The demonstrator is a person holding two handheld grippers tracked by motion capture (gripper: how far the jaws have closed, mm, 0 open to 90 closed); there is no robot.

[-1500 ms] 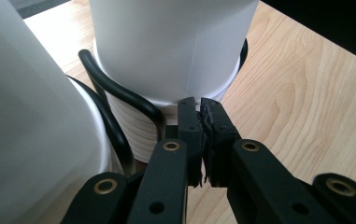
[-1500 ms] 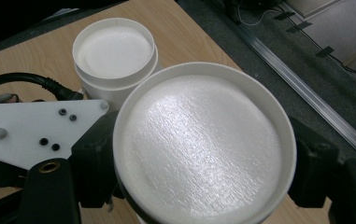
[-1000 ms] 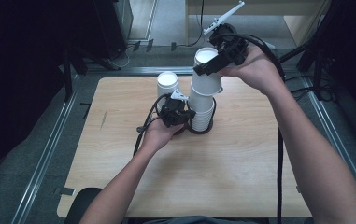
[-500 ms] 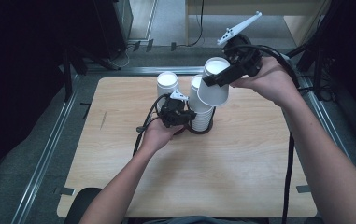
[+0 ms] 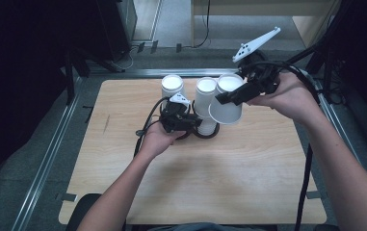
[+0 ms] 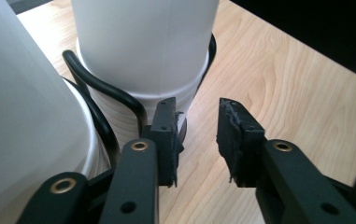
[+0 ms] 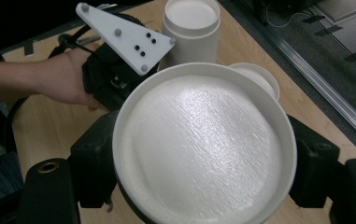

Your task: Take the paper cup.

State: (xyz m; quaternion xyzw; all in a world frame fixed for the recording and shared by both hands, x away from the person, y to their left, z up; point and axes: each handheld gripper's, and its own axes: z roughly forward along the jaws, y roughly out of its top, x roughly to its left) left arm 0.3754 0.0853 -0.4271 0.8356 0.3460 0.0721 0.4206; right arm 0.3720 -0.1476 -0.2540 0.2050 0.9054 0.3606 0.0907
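Observation:
A stack of white paper cups (image 5: 206, 94) stands upside down in a black wire ring (image 5: 205, 135) at the middle of the wooden table (image 5: 248, 173). My left gripper (image 5: 198, 123) lies low at the stack's base (image 6: 143, 46). Its jaws have just been opening and stand open with only table between them, and the left fingertip (image 6: 166, 128) is beside the ring (image 6: 101, 86). My right gripper (image 5: 227, 98) hangs just right of the stack, shut on a single white cup (image 5: 225, 108). That cup's recessed bottom (image 7: 199, 144) faces the right gripper view.
A second white cup stack (image 5: 172, 85) stands behind the left gripper, also seen as the cup stack (image 7: 192, 23). The left hand (image 7: 68, 79) and its cable (image 5: 142, 132) lie left of the ring. A metal rail (image 5: 51, 159) runs along the table's left edge.
The right gripper has carried the single cup from above the stack to the right and down beside it. The left gripper has stayed at the stack's base.

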